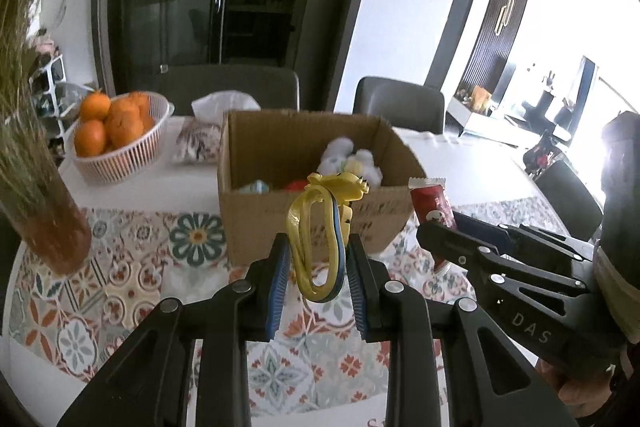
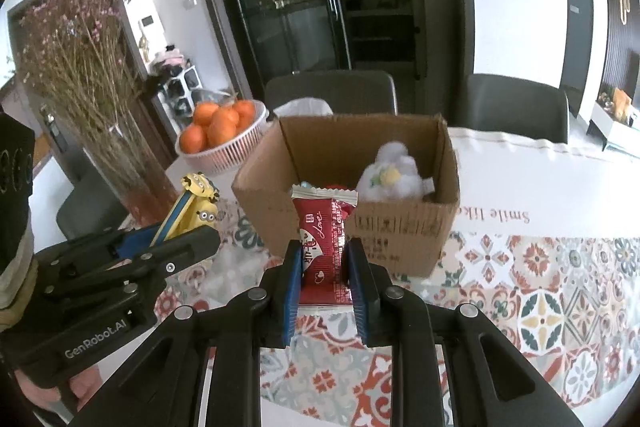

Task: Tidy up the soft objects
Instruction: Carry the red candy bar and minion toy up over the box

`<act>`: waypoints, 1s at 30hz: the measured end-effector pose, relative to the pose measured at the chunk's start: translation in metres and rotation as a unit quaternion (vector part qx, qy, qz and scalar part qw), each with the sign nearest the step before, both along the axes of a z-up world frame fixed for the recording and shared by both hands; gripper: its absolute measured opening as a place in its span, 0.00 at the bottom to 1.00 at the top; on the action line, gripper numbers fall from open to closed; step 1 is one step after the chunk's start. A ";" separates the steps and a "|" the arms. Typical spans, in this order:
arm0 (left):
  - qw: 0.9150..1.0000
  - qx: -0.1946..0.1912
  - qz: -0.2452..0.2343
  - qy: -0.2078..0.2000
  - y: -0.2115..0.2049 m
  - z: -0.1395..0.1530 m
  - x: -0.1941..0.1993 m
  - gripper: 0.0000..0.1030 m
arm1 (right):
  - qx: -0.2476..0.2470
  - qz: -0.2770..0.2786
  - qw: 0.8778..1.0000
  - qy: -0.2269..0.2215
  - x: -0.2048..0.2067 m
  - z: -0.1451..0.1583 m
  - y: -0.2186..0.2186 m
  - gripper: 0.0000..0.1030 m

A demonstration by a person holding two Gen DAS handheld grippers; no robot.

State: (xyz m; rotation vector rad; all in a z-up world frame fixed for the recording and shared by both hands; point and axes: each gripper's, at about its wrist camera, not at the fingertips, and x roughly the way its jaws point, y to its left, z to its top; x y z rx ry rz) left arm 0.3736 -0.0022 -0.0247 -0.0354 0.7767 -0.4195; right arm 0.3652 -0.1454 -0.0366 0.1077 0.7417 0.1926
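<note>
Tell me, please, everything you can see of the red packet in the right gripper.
The red packet is a glossy sachet, seemingly plastic film, with white crimped ends, white print and the word "Love". It stands upright, pinched at its lower half between the blue pads of the right gripper, held above the patterned tablecloth just in front of the cardboard box. Nothing else touches it.

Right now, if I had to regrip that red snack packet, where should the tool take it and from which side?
Grip the red packet across its flat mid-body, from below, as the right tool does now. It stands upright with its crimped white top edge toward the cardboard box; the padded middle probably gives the pads more to pinch than the thin crimped ends would.
</note>
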 end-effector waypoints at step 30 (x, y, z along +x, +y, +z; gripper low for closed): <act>1.000 0.018 0.005 -0.024 -0.024 0.028 0.091 0.27 | -0.006 -0.009 0.999 -0.030 0.084 0.030 -0.011 0.23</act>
